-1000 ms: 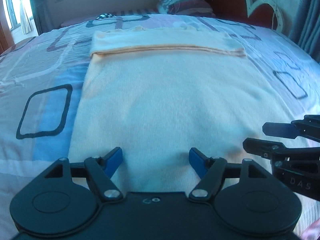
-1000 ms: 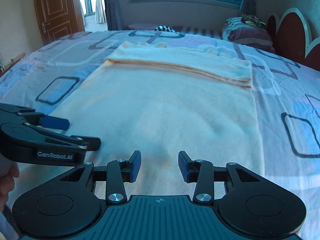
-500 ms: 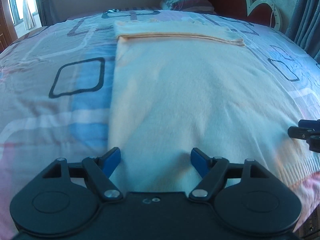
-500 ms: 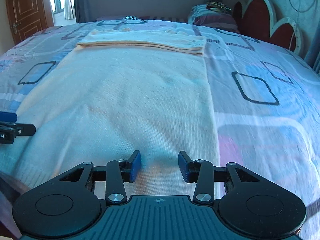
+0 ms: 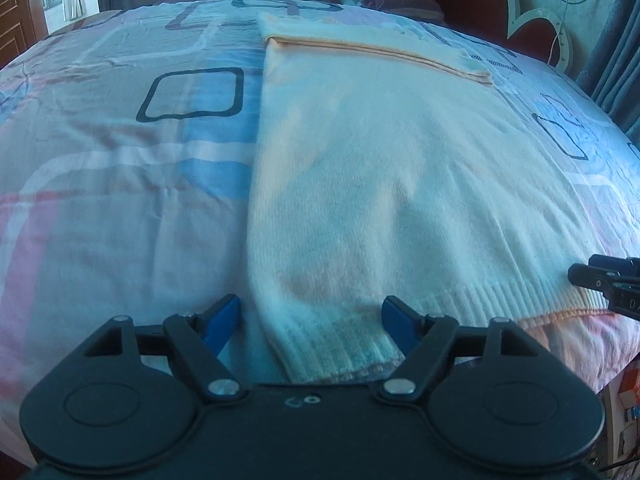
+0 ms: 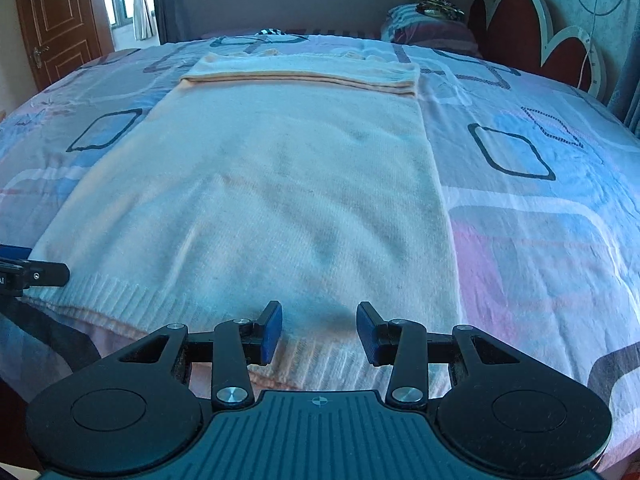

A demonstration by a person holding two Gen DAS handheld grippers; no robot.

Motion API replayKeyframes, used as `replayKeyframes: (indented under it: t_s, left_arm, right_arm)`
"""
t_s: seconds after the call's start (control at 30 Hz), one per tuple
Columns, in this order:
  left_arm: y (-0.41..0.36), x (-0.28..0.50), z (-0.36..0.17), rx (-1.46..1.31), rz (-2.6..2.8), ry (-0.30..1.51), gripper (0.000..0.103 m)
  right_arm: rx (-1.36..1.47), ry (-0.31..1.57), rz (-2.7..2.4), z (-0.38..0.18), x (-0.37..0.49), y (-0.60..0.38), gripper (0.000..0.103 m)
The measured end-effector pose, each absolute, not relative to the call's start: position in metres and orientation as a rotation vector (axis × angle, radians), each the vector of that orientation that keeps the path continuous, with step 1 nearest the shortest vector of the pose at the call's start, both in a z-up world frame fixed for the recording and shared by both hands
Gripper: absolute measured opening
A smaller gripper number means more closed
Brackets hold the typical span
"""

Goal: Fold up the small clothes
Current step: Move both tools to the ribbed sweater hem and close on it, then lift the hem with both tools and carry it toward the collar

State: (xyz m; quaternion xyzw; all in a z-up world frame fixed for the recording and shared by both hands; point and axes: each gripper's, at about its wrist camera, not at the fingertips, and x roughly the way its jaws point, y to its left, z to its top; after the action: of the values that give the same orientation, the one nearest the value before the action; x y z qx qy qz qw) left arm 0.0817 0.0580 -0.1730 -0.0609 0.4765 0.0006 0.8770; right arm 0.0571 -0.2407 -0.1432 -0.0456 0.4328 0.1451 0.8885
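Observation:
A cream knit sweater point(image 5: 380, 168) lies flat on the patterned bedsheet point(image 5: 120, 208), its far end folded over into a band point(image 5: 360, 44). My left gripper point(image 5: 311, 312) hovers open over the near left corner of the ribbed hem point(image 5: 344, 344), and the corner shows between its blue pads. In the right wrist view the same sweater point(image 6: 280, 184) fills the middle. My right gripper point(image 6: 319, 316) stands open above the hem point(image 6: 320, 360) close to its near right corner, with nothing pinched. Each gripper's black tip shows at the edge of the other's view.
The bedsheet point(image 6: 540, 240) spreads wide on both sides of the sweater. A pillow point(image 6: 428, 30) and a red scalloped headboard point(image 6: 532, 32) are at the far right. A wooden door point(image 6: 60, 24) stands at the far left, and the bed's near edge is just below the hem.
Both grippers have slid apart along the hem, the left one to the sweater's left corner and the right one toward its right corner. The sweater has not moved.

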Motion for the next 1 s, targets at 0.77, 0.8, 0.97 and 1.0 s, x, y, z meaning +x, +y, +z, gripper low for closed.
replayKeyframes:
  t_s: [0.77,0.8,0.97,1.0]
  left_arm:
    - [0.072,0.066,-0.175,-0.184,-0.055,0.972,0.053]
    - [0.073,0.066,-0.175,-0.19,-0.054,0.972,0.05]
    - [0.076,0.069,-0.173,-0.237,-0.085,0.982,0.022]
    - [0.076,0.069,-0.173,-0.245,-0.096,0.985,0.016]
  right_arm:
    - [0.041,0.966,0.161,-0.145,0.039,-0.29,0.046]
    - [0.05,0.971,0.162,-0.145,0.039,-0.289,0.043]
    - [0.058,0.987,0.186,-0.145,0.042,-0.285,0.025]
    - [0.065,0.991,0.19,-0.145,0.044,-0.284,0.022]
